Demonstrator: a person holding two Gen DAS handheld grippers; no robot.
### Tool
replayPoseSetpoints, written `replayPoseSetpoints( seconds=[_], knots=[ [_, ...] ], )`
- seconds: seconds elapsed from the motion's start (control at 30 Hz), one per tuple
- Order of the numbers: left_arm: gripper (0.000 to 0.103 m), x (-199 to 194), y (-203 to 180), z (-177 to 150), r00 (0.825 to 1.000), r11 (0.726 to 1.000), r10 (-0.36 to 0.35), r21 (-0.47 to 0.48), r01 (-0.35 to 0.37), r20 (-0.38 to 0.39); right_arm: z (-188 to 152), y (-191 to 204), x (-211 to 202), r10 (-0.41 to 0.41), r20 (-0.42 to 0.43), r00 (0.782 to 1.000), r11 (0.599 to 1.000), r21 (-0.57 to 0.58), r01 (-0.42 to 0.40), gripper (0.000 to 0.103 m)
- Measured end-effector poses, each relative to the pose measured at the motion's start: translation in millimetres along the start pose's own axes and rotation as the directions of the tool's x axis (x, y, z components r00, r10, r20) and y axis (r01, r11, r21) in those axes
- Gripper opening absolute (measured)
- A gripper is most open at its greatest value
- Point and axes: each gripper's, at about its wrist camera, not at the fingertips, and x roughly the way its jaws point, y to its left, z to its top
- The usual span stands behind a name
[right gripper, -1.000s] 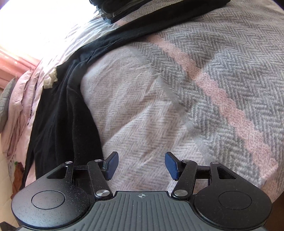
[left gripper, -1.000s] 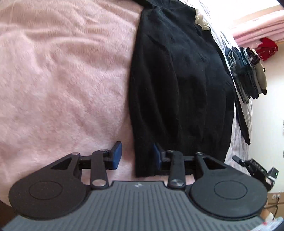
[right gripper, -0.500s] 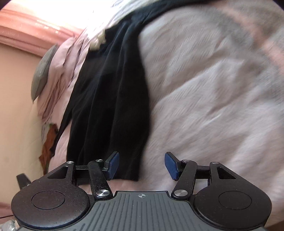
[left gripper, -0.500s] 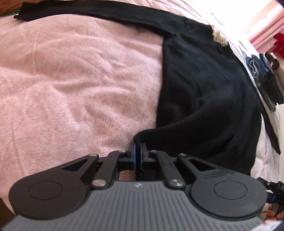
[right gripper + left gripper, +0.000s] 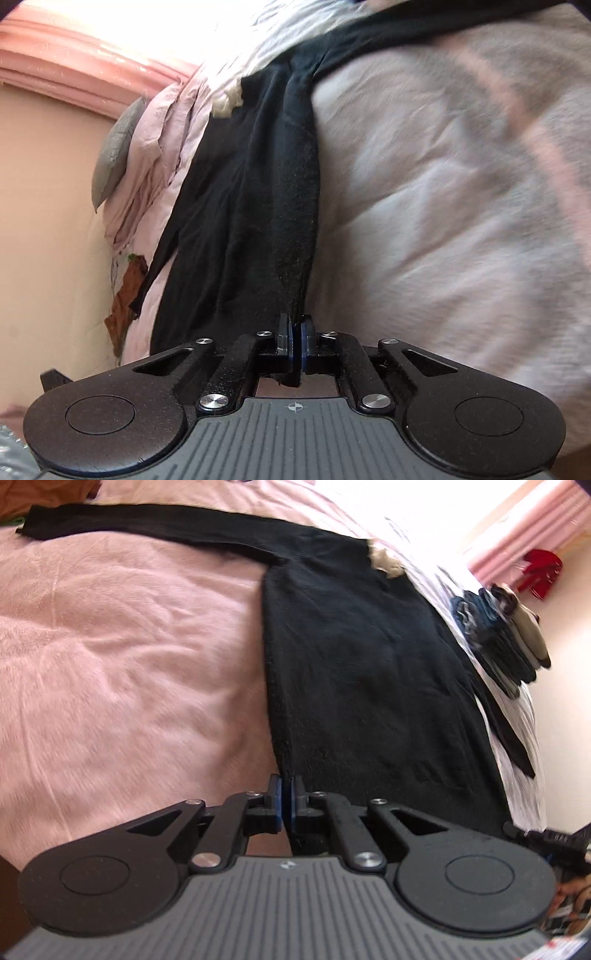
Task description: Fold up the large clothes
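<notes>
Spread on the bed, the soft, limp black top is gripped at its near hem corners by the clenched left tool and right tool, so sagging is expected when lifted.

Both wrist views look steeply down, close over the bed; both share the black sweater.

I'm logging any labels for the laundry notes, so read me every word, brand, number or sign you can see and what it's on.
No readable words or numbers.
Left gripper: small white emblem on its grey body, too small to read.
Right gripper: crosshair mark on its body, no text.
Black sweater: no label visible.
</notes>
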Motion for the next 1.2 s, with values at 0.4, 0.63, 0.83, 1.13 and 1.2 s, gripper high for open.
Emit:
replayPoseSetpoints(
  seconds=[0.4,0.63,0.83,1.13,1.2],
  knots=[
    [0.012,35.2,-29.6,-34.6,0.945,0.915,0.327,0.255,-0.313,-0.014,-4.1,30.7,41.4,-0.458,-0.09,0.884,0.845,-0.352,0.402,0.031],
    [0.018,22.4,-72.3,2.2,0.939,0.886,0.313,0.312,-0.344,0.145,14.2,108.6,50.7,-0.404,0.242,0.882,0.701,-0.538,0.469,0.047],
    [0.021,100.8,-91.6,9.9,0.968,0.904,0.239,0.346,-0.251,0.079,-8.9,112.8,152.1,-0.507,0.281,0.815,0.537,-0.636,0.554,0.047],
    [0.024,75.4,-60.2,-36.6,0.956,0.844,0.28,0.497,-0.201,-0.089,-60.5,82.2,111.9,-0.669,0.109,0.735,0.596,-0.512,0.619,0.048],
    [0.024,70.8,-62.3,-25.2,0.941,0.847,0.308,0.492,-0.202,-0.144,-48.4,84.4,110.6,-0.696,0.035,0.717,0.627,-0.457,0.631,0.048]
  ],
)
